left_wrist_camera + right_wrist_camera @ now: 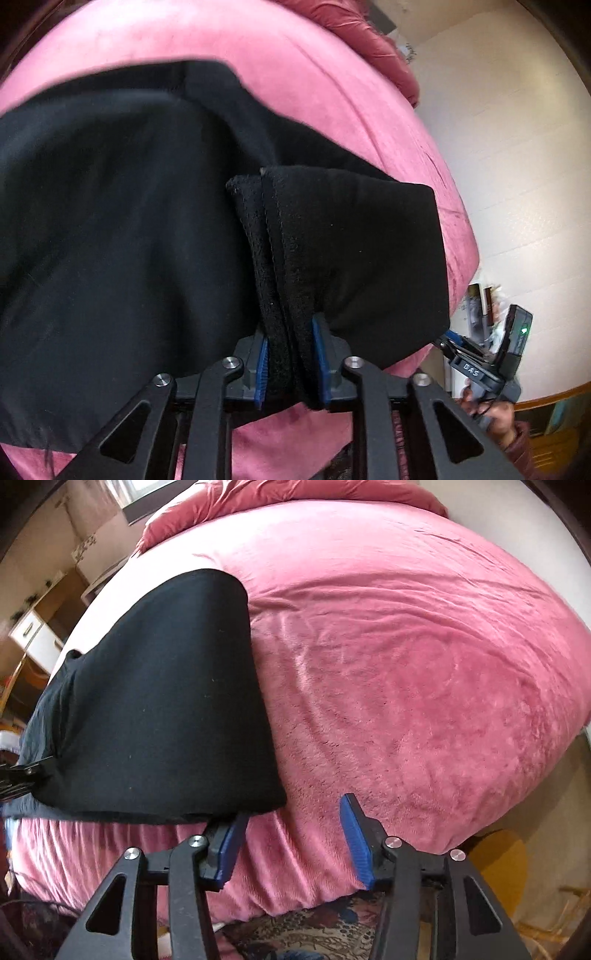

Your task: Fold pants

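Black pants [129, 221] lie on a pink plush bed cover [314, 92]. My left gripper [290, 358] is shut on a bunched, hemmed edge of the pants [273, 258], with cloth pinched between its blue pads. In the right wrist view the pants [166, 701] lie folded at the left of the bed cover [406, 664]. My right gripper [291, 838] is open and empty just off the pants' near right corner, over the bed's front edge. The right gripper also shows in the left wrist view [476, 354], at the far right.
A rumpled pink duvet [295, 494] lies at the bed's far end. A white drawer unit [33, 638] and wooden furniture stand left of the bed. A patterned rug [314, 934] covers the floor below the front edge. A white wall [498, 147] is beyond the bed.
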The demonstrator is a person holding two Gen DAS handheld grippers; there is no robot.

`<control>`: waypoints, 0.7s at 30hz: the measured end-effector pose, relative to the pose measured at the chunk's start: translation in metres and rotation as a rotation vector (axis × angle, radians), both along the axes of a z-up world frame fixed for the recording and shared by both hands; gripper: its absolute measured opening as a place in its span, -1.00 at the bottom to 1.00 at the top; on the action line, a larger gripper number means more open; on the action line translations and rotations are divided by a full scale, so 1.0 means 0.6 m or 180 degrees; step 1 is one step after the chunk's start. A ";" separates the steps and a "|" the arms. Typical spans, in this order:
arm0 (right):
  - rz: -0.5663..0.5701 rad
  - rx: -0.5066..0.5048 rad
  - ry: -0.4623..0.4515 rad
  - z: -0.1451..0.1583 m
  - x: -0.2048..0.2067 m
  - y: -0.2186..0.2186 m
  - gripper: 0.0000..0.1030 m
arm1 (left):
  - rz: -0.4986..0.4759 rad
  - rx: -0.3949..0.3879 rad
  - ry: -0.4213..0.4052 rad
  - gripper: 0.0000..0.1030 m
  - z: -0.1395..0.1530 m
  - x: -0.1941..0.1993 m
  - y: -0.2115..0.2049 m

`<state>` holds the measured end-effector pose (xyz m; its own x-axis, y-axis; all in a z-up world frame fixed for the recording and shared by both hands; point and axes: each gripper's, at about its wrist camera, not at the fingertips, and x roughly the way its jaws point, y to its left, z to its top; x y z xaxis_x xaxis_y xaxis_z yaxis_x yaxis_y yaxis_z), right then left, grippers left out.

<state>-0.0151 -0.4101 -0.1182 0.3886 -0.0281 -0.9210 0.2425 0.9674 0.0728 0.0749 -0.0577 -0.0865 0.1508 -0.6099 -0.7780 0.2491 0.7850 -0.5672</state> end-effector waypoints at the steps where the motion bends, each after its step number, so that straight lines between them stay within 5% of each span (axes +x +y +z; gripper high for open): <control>1: 0.0052 -0.0040 0.0030 0.005 -0.008 0.005 0.02 | -0.0009 0.0084 -0.0068 -0.44 0.005 -0.001 0.005; 6: 0.0429 -0.0315 -0.0004 0.060 -0.036 0.006 0.02 | 0.0072 0.0055 -0.0401 -0.42 0.052 -0.021 0.032; 9: 0.0469 -0.0175 -0.0255 0.104 -0.027 0.009 0.02 | 0.0133 -0.0004 -0.0487 -0.40 0.062 -0.016 0.047; 14: 0.0682 -0.0034 -0.0546 0.130 0.049 0.057 0.02 | 0.0313 0.0095 -0.0206 -0.40 0.043 0.015 0.030; 21: 0.0811 0.0066 -0.0657 0.105 0.180 0.111 0.02 | 0.0258 0.0366 -0.0310 -0.40 0.036 0.032 -0.005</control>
<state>0.0930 -0.3437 -0.0552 0.5593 0.1120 -0.8214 -0.0291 0.9929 0.1156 0.0940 -0.0605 -0.0648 0.2738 -0.5005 -0.8213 0.2319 0.8631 -0.4487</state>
